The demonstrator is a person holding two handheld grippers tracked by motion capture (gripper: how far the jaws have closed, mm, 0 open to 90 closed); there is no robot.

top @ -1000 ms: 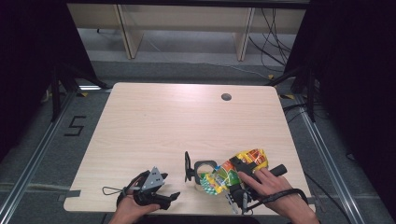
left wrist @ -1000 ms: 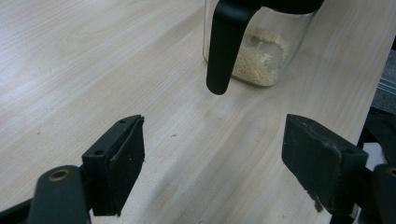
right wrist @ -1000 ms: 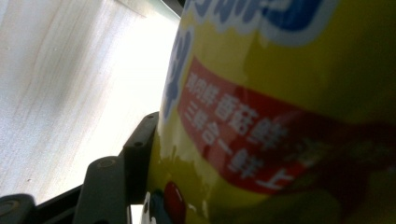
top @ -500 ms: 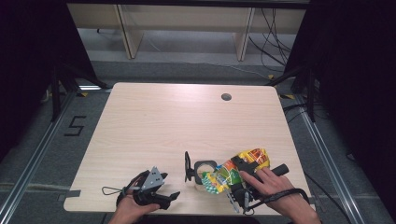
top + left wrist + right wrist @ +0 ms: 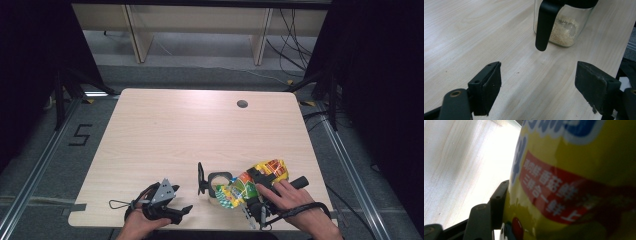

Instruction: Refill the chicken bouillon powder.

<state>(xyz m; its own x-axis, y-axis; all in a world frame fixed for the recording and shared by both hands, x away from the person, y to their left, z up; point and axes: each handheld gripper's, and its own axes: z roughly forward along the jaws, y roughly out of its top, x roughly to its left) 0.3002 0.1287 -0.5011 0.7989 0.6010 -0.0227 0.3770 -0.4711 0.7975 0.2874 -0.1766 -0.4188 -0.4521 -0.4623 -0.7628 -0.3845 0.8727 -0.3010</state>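
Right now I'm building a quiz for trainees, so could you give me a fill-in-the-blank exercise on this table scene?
1. The right gripper is clamped on a colourful ____, tilted over the glass jar.
2. The glass jar holds pale grains and has a ____ handle.
3. The jaws of the left gripper stand ____, with nothing between them.
4. The wooden table has a round ____ near its far edge.

Missing words: bag; black; open; hole
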